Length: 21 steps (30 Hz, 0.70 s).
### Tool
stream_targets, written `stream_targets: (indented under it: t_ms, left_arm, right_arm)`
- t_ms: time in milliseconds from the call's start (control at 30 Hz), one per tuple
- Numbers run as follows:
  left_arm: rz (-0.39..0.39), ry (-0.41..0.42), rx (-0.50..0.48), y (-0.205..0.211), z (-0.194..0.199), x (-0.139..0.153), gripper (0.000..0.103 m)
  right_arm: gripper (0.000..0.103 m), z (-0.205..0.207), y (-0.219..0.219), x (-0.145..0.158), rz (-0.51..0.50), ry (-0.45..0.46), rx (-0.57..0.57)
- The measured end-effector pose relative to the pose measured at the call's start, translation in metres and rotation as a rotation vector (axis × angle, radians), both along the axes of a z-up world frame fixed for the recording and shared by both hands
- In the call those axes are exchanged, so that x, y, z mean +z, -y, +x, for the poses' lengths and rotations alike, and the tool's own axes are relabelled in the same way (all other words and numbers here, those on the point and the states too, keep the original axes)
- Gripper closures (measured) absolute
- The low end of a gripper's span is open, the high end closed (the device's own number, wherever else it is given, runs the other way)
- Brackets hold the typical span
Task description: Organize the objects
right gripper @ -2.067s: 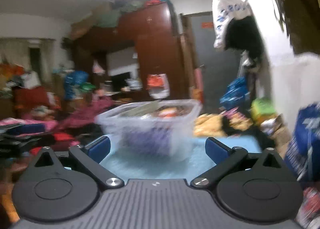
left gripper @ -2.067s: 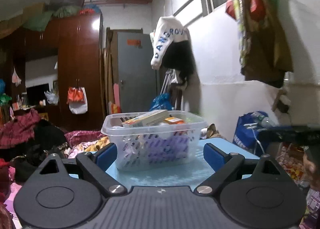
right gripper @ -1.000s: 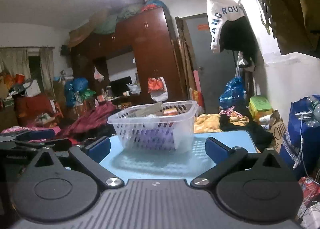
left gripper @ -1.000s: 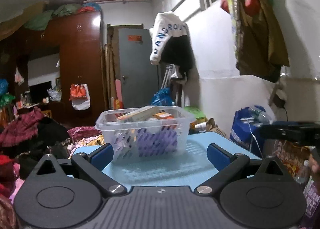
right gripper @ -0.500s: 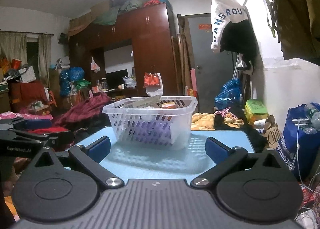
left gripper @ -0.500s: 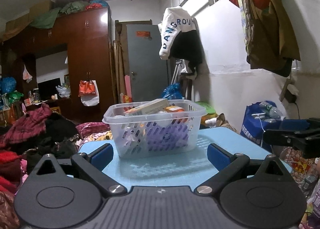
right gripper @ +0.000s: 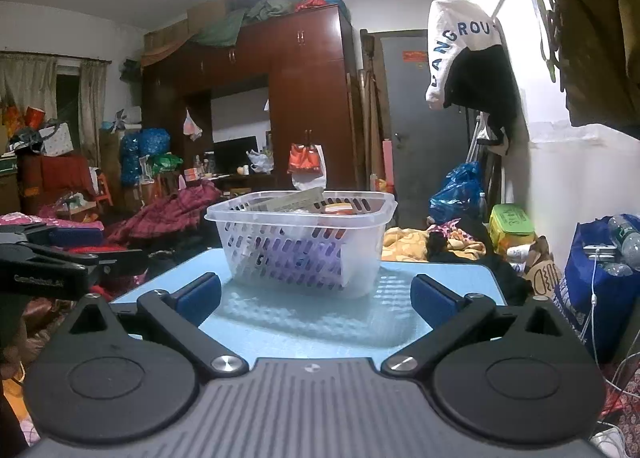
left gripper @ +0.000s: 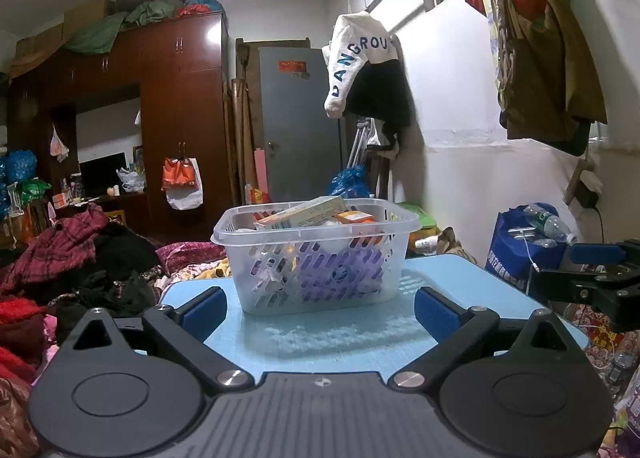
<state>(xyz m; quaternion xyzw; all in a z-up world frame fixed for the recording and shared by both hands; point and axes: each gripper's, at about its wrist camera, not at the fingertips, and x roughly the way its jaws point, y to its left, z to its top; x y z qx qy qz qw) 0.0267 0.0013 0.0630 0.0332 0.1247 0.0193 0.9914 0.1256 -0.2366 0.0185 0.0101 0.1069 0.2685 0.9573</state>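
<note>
On the light blue table [left gripper: 460, 290], a filled basket [left gripper: 316, 258] is faced by two empty grippers.

A cluttered room is seen behind, with a dark wooden wardrobe [right gripper: 304, 98] and heaped clothing [left gripper: 72, 258] at the table's far side. The clear perforated basket is set near the middle of the table, and boxes are seen inside it, a long pale box [left gripper: 304, 212] resting tilted across the top beside an orange packet [left gripper: 354, 217]. No loose object is seen on the bare tabletop, so the gathering is judged largely done; whether anything remains outside the views cannot be told. The left gripper [left gripper: 318, 308] and the right gripper [right gripper: 316, 298] are held low before the basket, each spread wide with nothing between its blue pads [right gripper: 430, 298], and neither is touching the basket.
</note>
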Motion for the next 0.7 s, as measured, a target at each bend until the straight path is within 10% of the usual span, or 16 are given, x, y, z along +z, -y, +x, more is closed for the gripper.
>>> stream_targets:
  t_ms: [700]
  left_arm:
    - [-0.007, 0.006, 0.001, 0.0002, -0.0011, 0.0001, 0.002]
  right_arm:
    - [0.0, -0.0048, 0.0083, 0.0027, 0.018, 0.006, -0.004]
